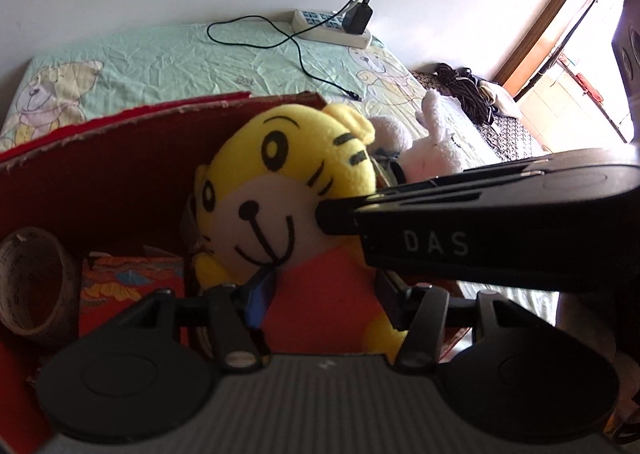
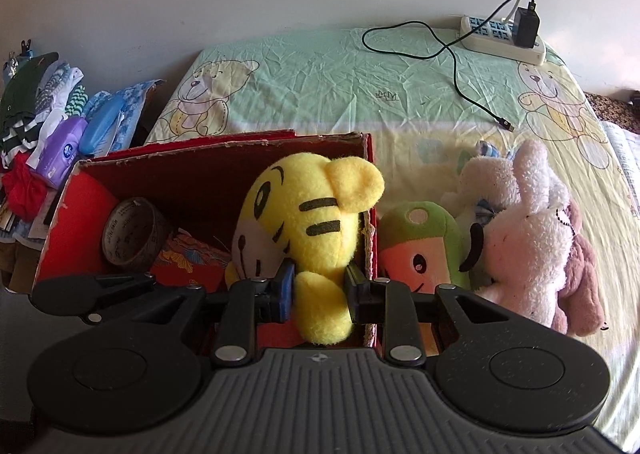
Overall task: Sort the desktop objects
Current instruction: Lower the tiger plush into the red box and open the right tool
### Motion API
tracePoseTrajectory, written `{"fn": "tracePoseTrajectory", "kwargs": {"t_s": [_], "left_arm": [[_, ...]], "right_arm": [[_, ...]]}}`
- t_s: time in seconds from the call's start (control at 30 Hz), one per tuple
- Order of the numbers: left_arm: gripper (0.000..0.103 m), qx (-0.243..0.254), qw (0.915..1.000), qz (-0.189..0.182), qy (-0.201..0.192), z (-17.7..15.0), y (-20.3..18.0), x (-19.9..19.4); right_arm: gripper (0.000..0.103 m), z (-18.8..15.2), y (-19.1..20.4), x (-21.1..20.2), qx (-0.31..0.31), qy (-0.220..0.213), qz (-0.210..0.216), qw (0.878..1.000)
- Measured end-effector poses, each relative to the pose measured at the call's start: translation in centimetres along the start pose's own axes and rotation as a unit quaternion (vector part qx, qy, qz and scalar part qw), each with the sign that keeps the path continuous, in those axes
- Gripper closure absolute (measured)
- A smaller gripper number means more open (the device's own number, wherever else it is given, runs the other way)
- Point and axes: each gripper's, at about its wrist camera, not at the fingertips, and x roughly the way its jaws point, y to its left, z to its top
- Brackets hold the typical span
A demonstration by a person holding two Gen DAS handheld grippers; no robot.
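The yellow tiger plush sits upright in the right-hand end of the red cardboard box, its head above the box rim and its face turned toward the left wrist camera. The right tool is clamped on the plush's yellow arm, a blue-padded finger on one side and a black one on the other. The left tool has its fingers either side of the plush's orange body; whether they press it or stand just apart cannot be told.

Inside the box beside the plush lie a roll of brown tape and a small red patterned packet.

Just outside the box's right wall, on the bed, lie a green-and-orange plush and a white-pink rabbit plush, touching each other. Farther back rest a power strip and a black cable. A pile of clothes and packets lies left of the bed.
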Motion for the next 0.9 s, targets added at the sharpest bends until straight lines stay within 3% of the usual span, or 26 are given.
{"fn": "tracePoseTrajectory", "kwargs": {"t_s": [0.43, 0.63, 0.9], "left_arm": [[0.043, 0.025, 0.9992, -0.031, -0.002, 0.2, -0.3, -0.1], [0.042, -0.023, 0.9980, -0.057, 0.019, 0.2, 1.9, 0.7], [0.034, -0.025, 0.9986, -0.038, 0.026, 0.4, 1.9, 1.1]], "right_arm": [[0.079, -0.7, 1.0, -2.6, 0.000, -0.031, -0.014, 0.999], [0.077, -0.6, 0.8, -1.2, 0.009, -0.028, -0.025, 0.999], [0.074, -1.3, 0.2, -1.3, 0.019, -0.031, -0.020, 0.999]]}}
